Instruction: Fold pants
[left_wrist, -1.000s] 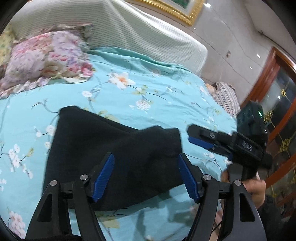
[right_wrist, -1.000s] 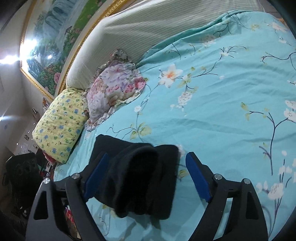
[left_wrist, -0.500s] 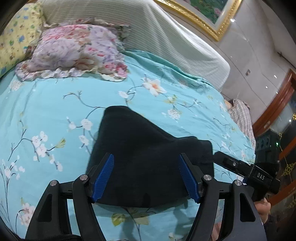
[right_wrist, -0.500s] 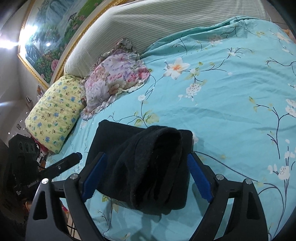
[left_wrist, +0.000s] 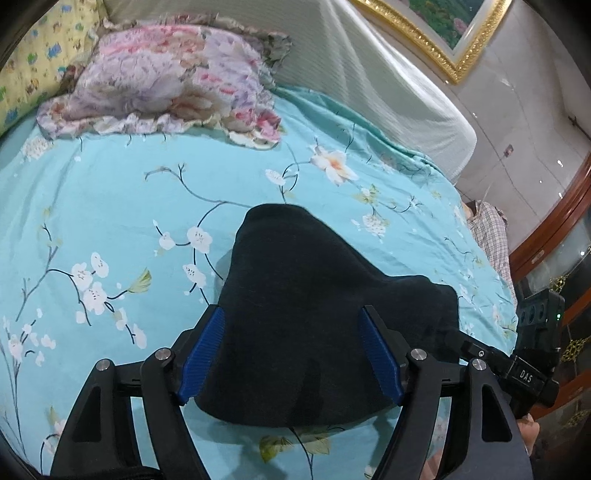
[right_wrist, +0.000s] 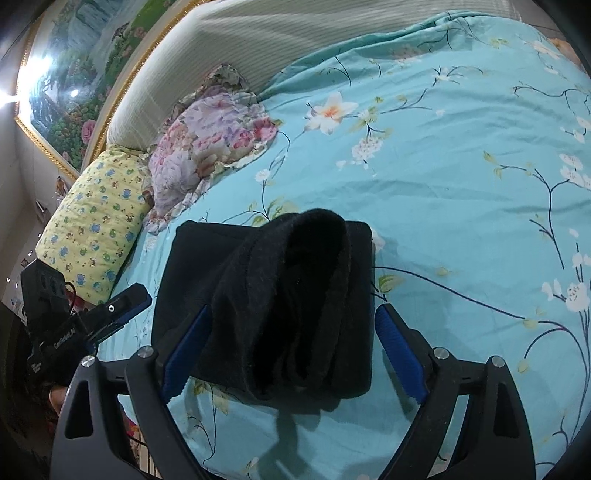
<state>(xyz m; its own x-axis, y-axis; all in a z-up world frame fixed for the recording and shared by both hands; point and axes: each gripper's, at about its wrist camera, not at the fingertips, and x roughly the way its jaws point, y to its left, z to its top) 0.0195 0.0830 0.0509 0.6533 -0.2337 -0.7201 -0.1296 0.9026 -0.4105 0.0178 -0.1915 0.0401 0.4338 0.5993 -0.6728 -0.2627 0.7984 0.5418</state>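
Observation:
The black pants (left_wrist: 314, 317) lie folded in a compact stack on the turquoise floral bedsheet (left_wrist: 129, 206). In the right wrist view the pants (right_wrist: 280, 302) show a rolled, bulging top layer over a flat lower layer. My left gripper (left_wrist: 291, 354) is open, its blue pads on either side of the near edge of the stack, holding nothing. My right gripper (right_wrist: 291, 350) is open too and straddles the stack's near edge. The right gripper also shows at the right edge of the left wrist view (left_wrist: 517, 369), and the left gripper at the left of the right wrist view (right_wrist: 110, 314).
A pink floral pillow (left_wrist: 166, 85) and a yellow patterned pillow (right_wrist: 92, 221) lie at the head of the bed. A striped white headboard cover (left_wrist: 369, 74) and a gold-framed painting (right_wrist: 74, 74) stand behind. A plaid cloth (left_wrist: 491, 232) lies off the bed's right side.
Both grippers have moved in closer over the folded pants and the views have tilted. Both stay open. The pants stack has not visibly shifted.

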